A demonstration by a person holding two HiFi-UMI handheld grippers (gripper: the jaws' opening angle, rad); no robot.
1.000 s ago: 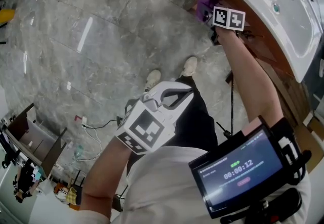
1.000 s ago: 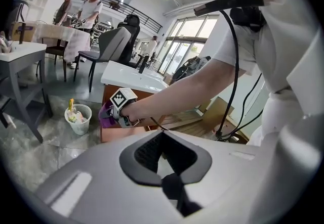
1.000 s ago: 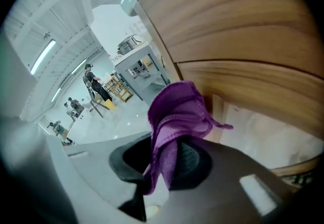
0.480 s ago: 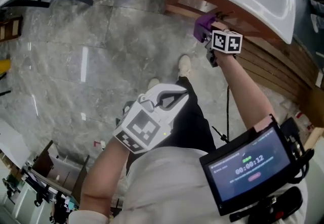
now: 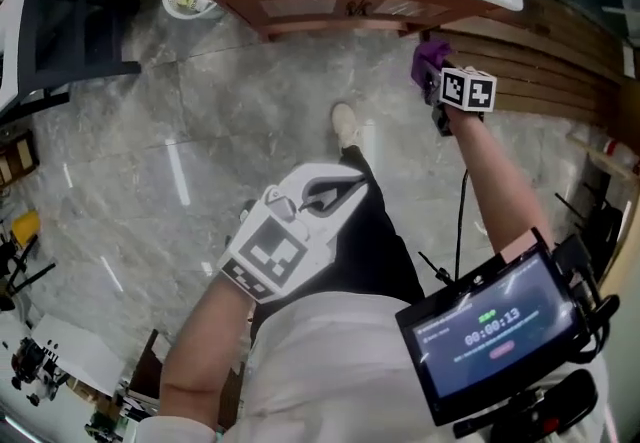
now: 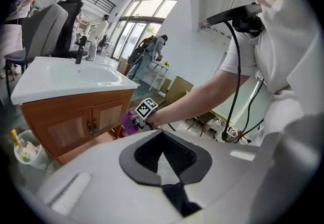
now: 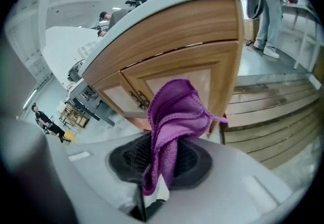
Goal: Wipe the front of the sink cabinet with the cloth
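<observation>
Your right gripper (image 7: 161, 177) is clamped on the purple cloth (image 7: 177, 112). The cloth stands up out of its jaws, close before the right-hand front edge of the wooden sink cabinet (image 7: 167, 41), though you can't tell whether it touches the wood. Your left gripper (image 6: 163, 167) is closed on nothing, near your body and well apart from the cabinet.

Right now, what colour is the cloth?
Purple. The cloth shows best in the right gripper view.
</observation>
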